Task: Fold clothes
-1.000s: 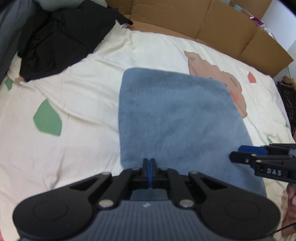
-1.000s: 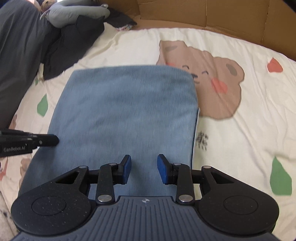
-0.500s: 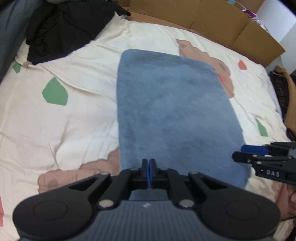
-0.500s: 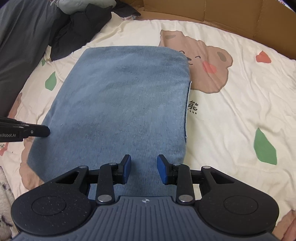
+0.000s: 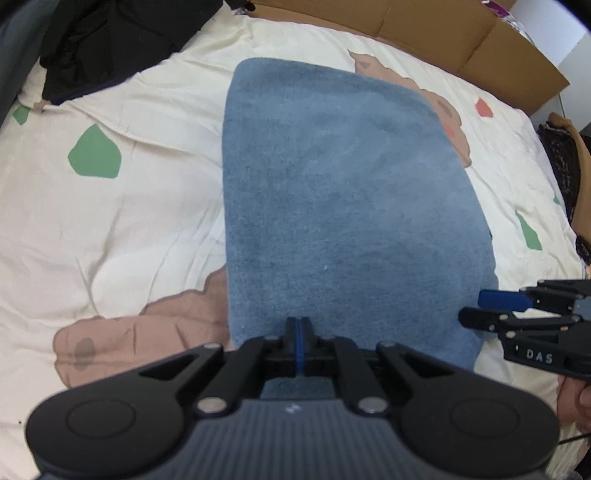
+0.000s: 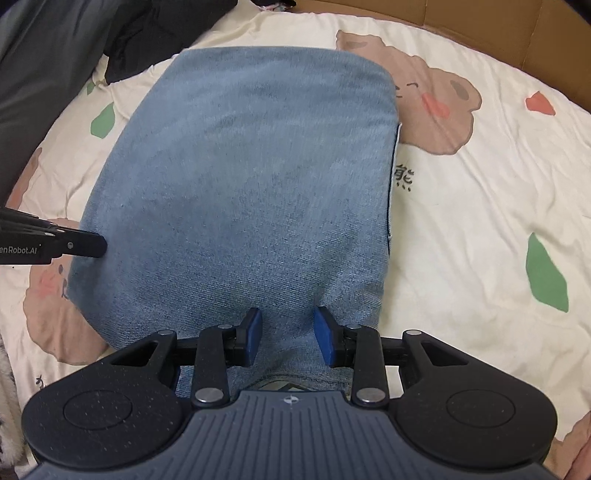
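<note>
A blue denim garment (image 5: 343, 206) lies flat and folded on the cream bed cover (image 5: 122, 229); it also fills the middle of the right wrist view (image 6: 251, 192). My left gripper (image 5: 299, 325) is shut, pads together, its tip over the garment's near edge. Whether any cloth is pinched I cannot tell. From the right wrist view the left gripper (image 6: 99, 245) points at the garment's left edge. My right gripper (image 6: 288, 328) stands part open over the near edge. Denim shows between its pads, which do not press it. The left wrist view has the right gripper (image 5: 476, 306) at the near right corner.
Dark clothes (image 5: 103, 40) are heaped at the far left. Brown cardboard (image 5: 424, 33) lines the bed's far side. The cover carries bear prints (image 6: 436, 99) and green patches (image 6: 545, 273). A brown and dark item (image 5: 565, 155) lies at the right edge. Part of a hand (image 5: 580, 398) shows at lower right.
Both grippers have drawn back toward the garment's near edge, so more of the garment and cover shows. The garment has stayed put. Neither gripper's opening has changed.
</note>
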`<state>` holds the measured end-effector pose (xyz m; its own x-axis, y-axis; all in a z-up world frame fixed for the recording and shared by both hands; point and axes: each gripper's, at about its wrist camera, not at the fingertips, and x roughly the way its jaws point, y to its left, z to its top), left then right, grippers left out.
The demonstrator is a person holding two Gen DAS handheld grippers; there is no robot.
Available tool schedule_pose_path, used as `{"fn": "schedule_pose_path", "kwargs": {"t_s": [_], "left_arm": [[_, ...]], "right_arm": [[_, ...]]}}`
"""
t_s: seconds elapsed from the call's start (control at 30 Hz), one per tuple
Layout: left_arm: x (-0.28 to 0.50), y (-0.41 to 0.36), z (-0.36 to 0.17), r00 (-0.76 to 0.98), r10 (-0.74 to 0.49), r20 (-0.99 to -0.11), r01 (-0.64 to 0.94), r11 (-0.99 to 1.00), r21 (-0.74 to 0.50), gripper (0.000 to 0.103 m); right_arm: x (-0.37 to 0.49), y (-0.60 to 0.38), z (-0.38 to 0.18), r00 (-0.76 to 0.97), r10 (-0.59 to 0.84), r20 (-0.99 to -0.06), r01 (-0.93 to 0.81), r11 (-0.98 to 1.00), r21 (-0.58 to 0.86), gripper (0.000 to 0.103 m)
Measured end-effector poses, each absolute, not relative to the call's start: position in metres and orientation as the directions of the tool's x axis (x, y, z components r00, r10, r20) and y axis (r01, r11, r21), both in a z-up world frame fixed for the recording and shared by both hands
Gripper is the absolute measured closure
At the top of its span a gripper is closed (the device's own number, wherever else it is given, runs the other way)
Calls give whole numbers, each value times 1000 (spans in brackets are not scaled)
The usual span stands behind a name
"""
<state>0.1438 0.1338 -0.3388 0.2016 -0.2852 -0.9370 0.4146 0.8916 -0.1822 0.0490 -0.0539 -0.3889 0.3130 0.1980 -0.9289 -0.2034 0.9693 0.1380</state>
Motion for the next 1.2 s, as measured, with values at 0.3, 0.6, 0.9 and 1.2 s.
{"fn": "schedule_pose_path", "kwargs": {"t_s": [0.3,0.6,0.9,1.2], "left_arm": [[129,145,-317,203,-288,-936,398,898,-190,100],[103,146,-298,206,-350,-914,383,888,-254,79],[81,137,-299,195,-398,-896,408,864,-295,74],[80,127,-300,187,-400,-897,437,852,-289,75]], "right_arm": [[39,-64,-371,313,189,-931,-177,974,138,65],[30,-75,-365,341,217,-915,-109,976,190,65],[0,-107,-363,356,447,-821,28,873,487,62],[-8,-133,-401,407,584,-703,146,718,681,30]]}}
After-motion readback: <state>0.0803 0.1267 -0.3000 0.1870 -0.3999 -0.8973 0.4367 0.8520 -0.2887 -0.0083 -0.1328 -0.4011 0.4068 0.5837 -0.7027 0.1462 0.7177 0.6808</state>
